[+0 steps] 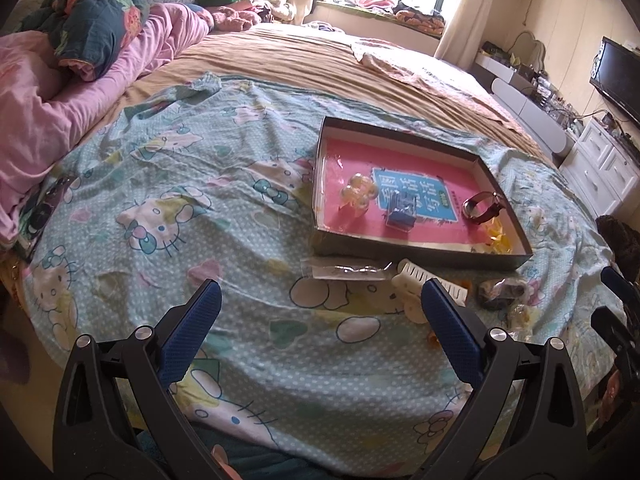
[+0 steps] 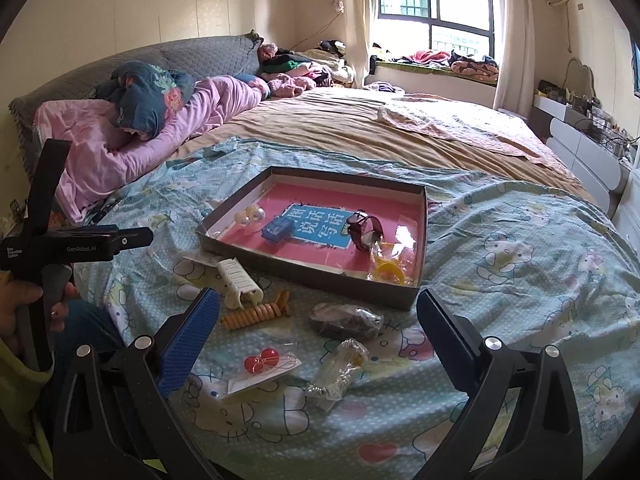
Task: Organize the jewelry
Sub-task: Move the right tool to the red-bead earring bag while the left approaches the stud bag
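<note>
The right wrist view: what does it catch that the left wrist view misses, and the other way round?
Only the right wrist view shows the red bead earrings, the orange spiral hair tie and a hand holding the left gripper. Only the left shows the television. Both share the tray, watch, blue box and white hair claw.

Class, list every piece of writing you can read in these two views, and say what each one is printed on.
"GenRobot.AI": on the left gripper, seen from the right wrist.
"说话写话": large characters on the blue panel inside the box; the first character is partly hidden.
Small white print left of "GenRobot.AI": too small to read.
Green badge on the panel: too blurred to read.
</note>
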A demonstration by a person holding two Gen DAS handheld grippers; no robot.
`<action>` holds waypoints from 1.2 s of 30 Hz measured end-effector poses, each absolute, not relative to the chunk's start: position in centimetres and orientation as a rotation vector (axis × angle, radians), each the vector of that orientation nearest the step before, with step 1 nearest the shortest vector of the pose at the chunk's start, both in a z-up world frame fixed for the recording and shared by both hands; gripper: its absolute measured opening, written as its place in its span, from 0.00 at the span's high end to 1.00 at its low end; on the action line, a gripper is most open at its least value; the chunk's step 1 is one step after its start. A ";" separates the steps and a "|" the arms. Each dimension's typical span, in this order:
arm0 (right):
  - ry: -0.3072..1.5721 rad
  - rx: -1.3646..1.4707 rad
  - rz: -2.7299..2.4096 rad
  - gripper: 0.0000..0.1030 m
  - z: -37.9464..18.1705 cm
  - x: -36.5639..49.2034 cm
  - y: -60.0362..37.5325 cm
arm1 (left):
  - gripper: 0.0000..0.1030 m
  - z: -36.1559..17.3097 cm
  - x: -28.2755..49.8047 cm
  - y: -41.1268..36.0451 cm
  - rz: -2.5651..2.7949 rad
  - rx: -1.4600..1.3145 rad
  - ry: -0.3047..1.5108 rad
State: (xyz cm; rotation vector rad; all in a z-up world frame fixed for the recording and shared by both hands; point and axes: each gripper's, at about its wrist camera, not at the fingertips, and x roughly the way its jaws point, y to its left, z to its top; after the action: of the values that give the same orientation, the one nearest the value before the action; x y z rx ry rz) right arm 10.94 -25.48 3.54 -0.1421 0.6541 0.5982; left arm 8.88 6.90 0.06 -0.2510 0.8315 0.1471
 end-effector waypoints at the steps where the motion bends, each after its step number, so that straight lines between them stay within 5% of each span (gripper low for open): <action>1: 0.662 -0.147 0.606 0.05 3.2 10.9 -25.3 | 0.09 -0.2 9.0 6.8 0.146 -0.247 0.841; 36: 0.850 -0.302 0.725 0.05 -5.4 10.6 -20.3 | 0.09 -4.7 13.0 5.0 0.128 -0.217 0.973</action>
State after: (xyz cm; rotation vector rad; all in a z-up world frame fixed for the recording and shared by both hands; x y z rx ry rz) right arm 10.60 -20.29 -5.40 -0.3018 0.8504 0.7246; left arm 13.00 4.96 -4.70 -0.2172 0.9727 0.1275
